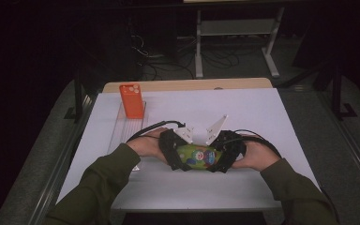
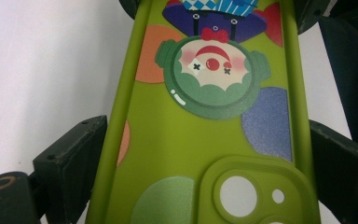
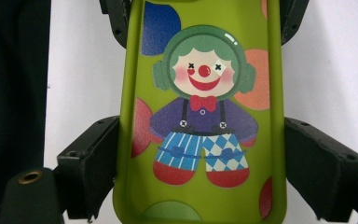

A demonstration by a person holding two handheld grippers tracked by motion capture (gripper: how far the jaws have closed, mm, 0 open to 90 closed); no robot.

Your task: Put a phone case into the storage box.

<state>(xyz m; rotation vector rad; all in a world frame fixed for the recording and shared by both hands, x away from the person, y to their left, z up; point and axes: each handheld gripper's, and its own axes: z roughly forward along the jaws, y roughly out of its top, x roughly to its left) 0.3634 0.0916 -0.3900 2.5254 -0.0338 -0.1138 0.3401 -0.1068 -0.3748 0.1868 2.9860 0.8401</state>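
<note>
On the white worktop (image 1: 262,112), near its front edge, I hold a lime-green soft phone case printed with a clown (image 1: 198,157) between both tools. My left tongs (image 1: 178,157) clamp its camera end, my right tongs (image 1: 220,158) the other end. An orange phone (image 1: 131,100) stands upright near the far-left corner.

White table (image 1: 262,122) – clear tray (image 1: 124,129), orange phone (image 1: 131,101) upright in it

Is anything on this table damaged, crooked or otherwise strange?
Nothing stands out. The green phone case looks intact, held at each end by the left gripper and right gripper. The orange phone stands upright in its clear stand.
</note>
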